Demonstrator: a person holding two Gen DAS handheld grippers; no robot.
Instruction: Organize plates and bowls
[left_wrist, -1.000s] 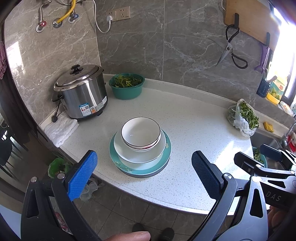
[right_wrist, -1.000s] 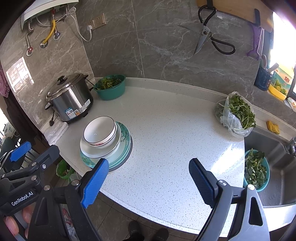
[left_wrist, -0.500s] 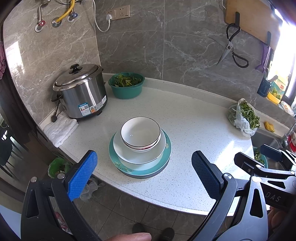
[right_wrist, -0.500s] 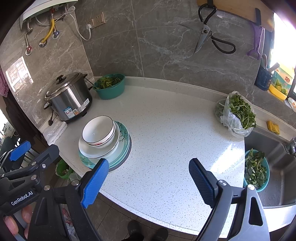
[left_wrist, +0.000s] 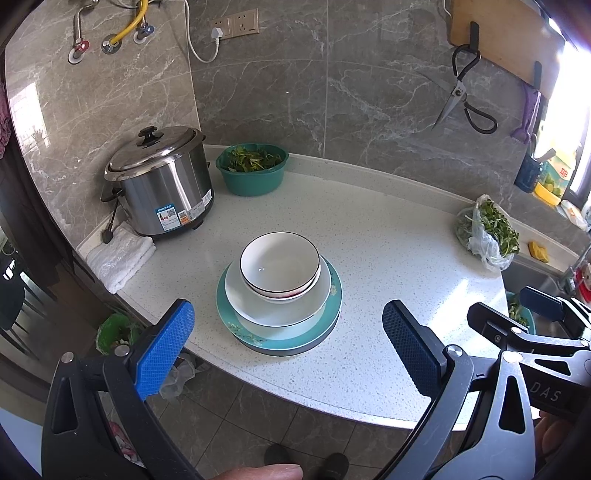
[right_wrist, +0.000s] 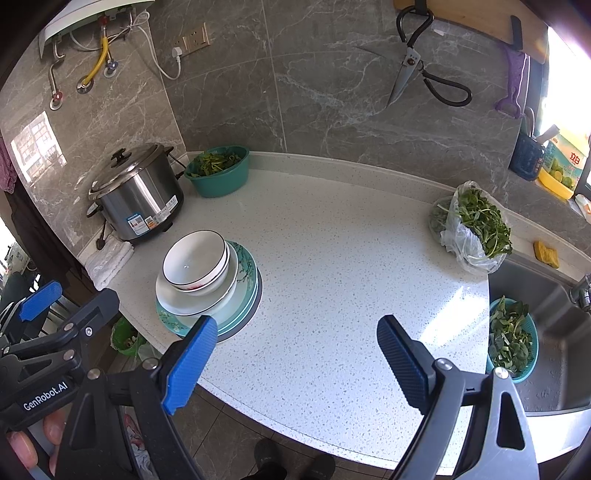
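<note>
The stack sits near the front edge of the surface (left_wrist: 406, 236), so my worry is a careless nudge: if I push the teal plates (left_wrist: 332, 317) sideways when I go for the bowls, the whole pile could slide toward the floor. The two nested bowls, the black-rimmed bowl (left_wrist: 279, 260) on top and a red-patterned bowl (left_wrist: 284, 293) under it, sit off-centre on the white plate (left_wrist: 240, 295), so a pinch on one rim could tip them or lift both together, and glazed rims may slip between smooth pads. Both pairs of tongs stand wide apart and hold nothing. My left tongs (left_wrist: 284, 347) hang in front of the stack, over the edge of the surface, with the pile showing between and just beyond the two blue pads. My right tongs (right_wrist: 295, 354) hang to the right of the stack; its left pad shows just in front of the stack's near rim, and bare surface lies ahead of it. The stack stands in front of the rice cooker (left_wrist: 162, 184), to its right, with the folded white towel (left_wrist: 118, 258) to the stack's left.
</note>
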